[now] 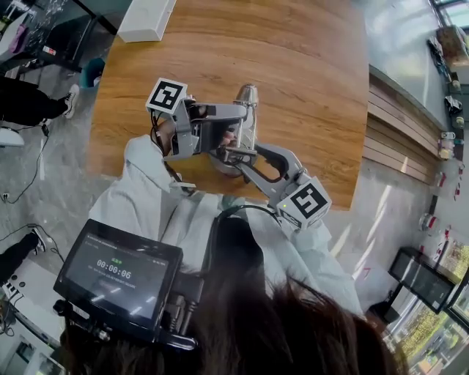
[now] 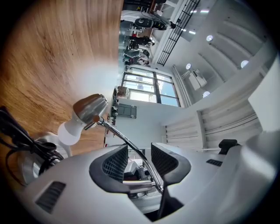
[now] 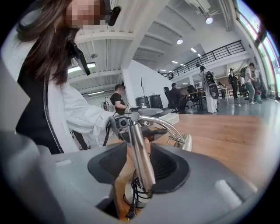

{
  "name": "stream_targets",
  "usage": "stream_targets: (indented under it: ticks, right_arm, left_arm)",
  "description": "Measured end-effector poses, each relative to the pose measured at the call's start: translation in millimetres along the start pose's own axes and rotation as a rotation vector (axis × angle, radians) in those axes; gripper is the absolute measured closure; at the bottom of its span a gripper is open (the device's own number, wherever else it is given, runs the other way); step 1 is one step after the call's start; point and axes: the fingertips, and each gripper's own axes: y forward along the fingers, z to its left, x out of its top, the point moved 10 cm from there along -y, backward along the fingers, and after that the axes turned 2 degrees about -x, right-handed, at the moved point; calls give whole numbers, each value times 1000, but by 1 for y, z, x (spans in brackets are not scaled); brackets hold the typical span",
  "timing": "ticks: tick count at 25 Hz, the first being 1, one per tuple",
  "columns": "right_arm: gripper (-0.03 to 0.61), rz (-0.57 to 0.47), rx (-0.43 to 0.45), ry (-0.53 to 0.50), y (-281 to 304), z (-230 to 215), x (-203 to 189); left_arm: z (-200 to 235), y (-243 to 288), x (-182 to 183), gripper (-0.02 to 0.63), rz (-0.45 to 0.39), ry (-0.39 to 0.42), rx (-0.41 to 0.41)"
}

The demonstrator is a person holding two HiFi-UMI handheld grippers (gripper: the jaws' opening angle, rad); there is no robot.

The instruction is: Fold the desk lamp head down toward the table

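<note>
A chrome desk lamp stands on the wooden table (image 1: 308, 66). Its head (image 1: 248, 95) hangs at the end of a thin curved arm, with a white bulb (image 2: 70, 132) showing under the chrome shade (image 2: 89, 108). My left gripper (image 1: 220, 139) is open around that thin arm (image 2: 131, 146), which runs between the jaws close to the right pad, with a gap to the left pad. My right gripper (image 1: 245, 161) is open around the lamp's upright post (image 3: 139, 148), low down near the round base (image 3: 135, 194). A black cable (image 2: 17, 140) coils at the base.
A white box (image 1: 146, 18) lies at the table's far edge. The table's near edge is right under the lamp. A screen (image 1: 117, 271) hangs in front of the person. Several people (image 3: 208, 89) stand far back in the room.
</note>
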Motion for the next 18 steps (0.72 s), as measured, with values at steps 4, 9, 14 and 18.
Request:
stream_targets:
  ticks: [4, 9, 14, 18]
  right_arm:
    - [436, -22, -62, 41, -23, 8, 0]
    - [456, -181, -259, 141, -68, -1, 35]
    - [577, -358, -340, 161, -80, -8, 94]
    - [577, -395, -398, 106, -62, -3, 126]
  left_arm:
    - [-29, -31, -19, 462, -107, 105, -4]
    - [-111, -39, -40, 469, -293, 542, 155]
    - [-180, -4, -68, 612, -473, 1030, 350]
    - [-194, 16, -89, 612, -564, 1247, 488]
